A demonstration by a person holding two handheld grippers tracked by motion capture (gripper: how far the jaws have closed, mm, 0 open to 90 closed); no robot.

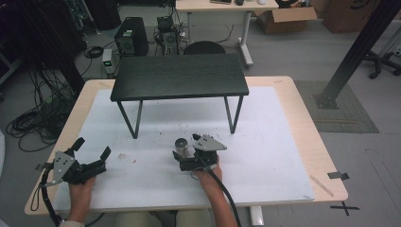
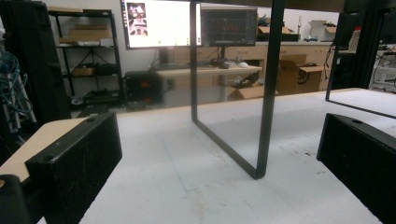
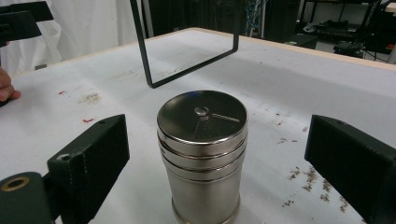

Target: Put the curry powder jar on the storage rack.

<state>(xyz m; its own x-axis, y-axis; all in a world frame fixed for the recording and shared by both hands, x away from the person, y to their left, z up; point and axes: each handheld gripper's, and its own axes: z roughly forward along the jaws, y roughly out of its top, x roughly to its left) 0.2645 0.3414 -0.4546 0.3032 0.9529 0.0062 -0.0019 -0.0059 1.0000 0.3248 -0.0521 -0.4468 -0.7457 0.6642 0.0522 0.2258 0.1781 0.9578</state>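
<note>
Two grippers sit low over the white mat (image 1: 265, 142) on the bench (image 1: 302, 101). At the left, the left gripper (image 1: 90, 147) rests near the mat's front left corner, held by a hand (image 1: 81, 189); its jaws are spread wide with nothing between them, and in the left gripper view they frame bare mat and one black leg (image 2: 264, 116) of the stand. Toward the middle, a small black stand (image 1: 179, 75) rises over the far half of the mat on thin loop legs. In front of it, a steel can (image 1: 181, 146) stands upright on the mat, lid on. The right gripper (image 1: 188, 147) is at the can, its jaws wide apart on either side and, in the right gripper view, clear of the can's (image 3: 203, 154) walls. Dark crumbs (image 3: 308, 179) speckle the mat just right of the can.
</note>
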